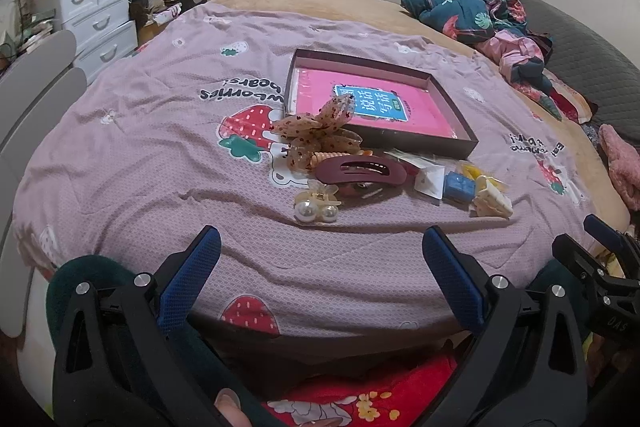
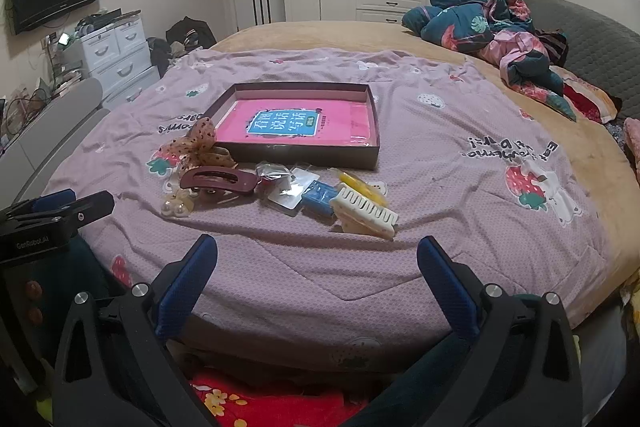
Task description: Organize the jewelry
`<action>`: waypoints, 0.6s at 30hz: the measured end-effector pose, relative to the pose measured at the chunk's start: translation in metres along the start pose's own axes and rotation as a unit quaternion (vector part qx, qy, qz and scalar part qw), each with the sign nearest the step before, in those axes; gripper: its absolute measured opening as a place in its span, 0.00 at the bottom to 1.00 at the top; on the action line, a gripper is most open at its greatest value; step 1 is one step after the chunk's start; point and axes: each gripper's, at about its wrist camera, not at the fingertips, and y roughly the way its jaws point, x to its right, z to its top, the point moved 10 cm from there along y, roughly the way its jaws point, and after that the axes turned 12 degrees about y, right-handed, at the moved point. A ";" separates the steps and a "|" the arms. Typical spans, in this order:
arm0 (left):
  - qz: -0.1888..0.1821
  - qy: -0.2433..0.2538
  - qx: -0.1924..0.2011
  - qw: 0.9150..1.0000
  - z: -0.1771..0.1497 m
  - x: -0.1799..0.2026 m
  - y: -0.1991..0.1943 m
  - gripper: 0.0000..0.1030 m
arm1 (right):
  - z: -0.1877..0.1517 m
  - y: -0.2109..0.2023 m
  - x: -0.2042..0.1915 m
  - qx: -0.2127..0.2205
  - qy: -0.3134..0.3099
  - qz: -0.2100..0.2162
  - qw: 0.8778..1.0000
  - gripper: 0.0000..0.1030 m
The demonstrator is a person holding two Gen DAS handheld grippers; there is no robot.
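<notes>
Both grippers, left [image 1: 320,259] and right [image 2: 318,267], fingers spread and empty, short of tangled clips [image 2: 224,183]: likely snagging bow [image 1: 316,131] or dragging neighbours off bed [image 2: 440,187].

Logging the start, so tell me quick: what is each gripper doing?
Left gripper: open, holding nothing.
Right gripper: open, holding nothing.

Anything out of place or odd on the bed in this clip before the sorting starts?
Nothing is damaged or spilled. The hair accessories, from the pearl clip to the cream claw clip, lie loose on the purple quilt in front of the tray. Oddly, the tray holds only a pink book.
</notes>
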 end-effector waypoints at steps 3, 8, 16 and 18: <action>0.000 0.000 0.000 1.000 0.001 0.001 -0.002 0.92 | 0.000 0.000 0.000 0.000 0.000 0.001 1.000 0.96; 0.001 0.000 0.000 1.000 -0.001 0.000 0.001 0.92 | 0.000 0.000 0.000 0.000 -0.001 0.000 1.000 0.96; 0.003 -0.002 -0.001 1.000 0.000 -0.002 0.000 0.92 | 0.001 -0.001 -0.005 0.002 -0.002 0.003 1.000 0.96; 0.003 -0.002 0.000 1.000 0.001 -0.003 -0.001 0.92 | 0.001 -0.001 -0.005 0.002 -0.002 0.004 1.000 0.96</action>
